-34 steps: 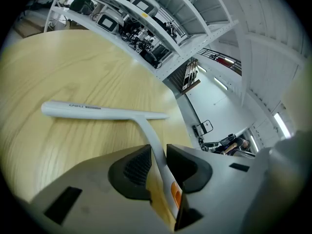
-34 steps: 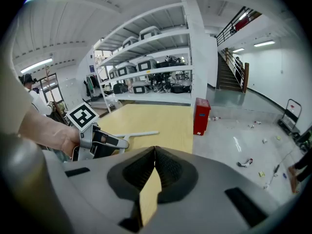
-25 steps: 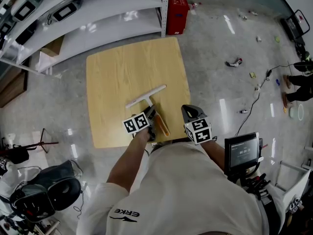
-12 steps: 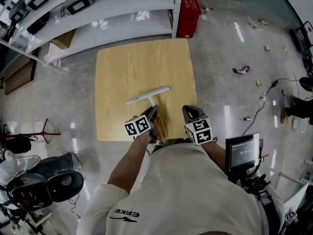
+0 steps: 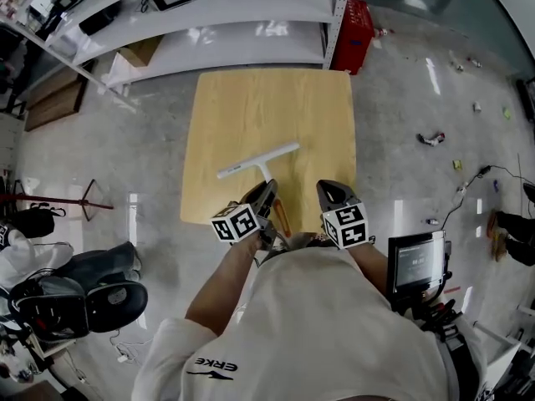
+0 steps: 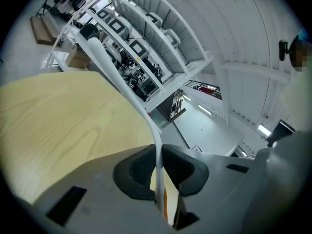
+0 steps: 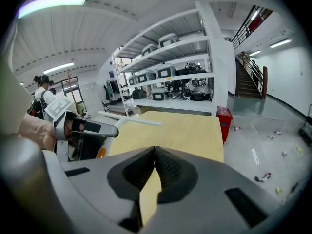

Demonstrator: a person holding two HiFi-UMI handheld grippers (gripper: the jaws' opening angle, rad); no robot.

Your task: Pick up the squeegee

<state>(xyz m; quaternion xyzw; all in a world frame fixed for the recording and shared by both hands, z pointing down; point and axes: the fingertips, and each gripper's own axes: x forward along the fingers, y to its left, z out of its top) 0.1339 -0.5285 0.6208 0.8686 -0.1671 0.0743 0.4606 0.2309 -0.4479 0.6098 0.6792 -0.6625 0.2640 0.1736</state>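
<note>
The squeegee has a long white blade (image 5: 257, 160) and an orange handle (image 5: 282, 217). My left gripper (image 5: 266, 193) is shut on its thin white neck (image 6: 157, 150), which is pinched between the two dark pads. In the left gripper view the blade (image 6: 105, 57) sticks up and away, off the wooden table (image 5: 251, 107). To the right, my right gripper (image 5: 325, 190) hangs over the table's near edge, shut with nothing in it (image 7: 155, 165). From the right gripper view the squeegee blade (image 7: 129, 121) floats above the tabletop (image 7: 185, 130) beside the left gripper (image 7: 109, 129).
White shelving (image 5: 209, 23) with equipment runs behind the table, and a red crate (image 5: 355, 23) stands at its far right corner. A monitor on a stand (image 5: 414, 261) is at my right. Dark bags (image 5: 84, 303) lie at my left. Cables and scraps litter the floor (image 5: 435, 140).
The left gripper has risen with the squeegee, whose blade now hangs off the tabletop. The right gripper has shifted slightly along the table's near edge.
</note>
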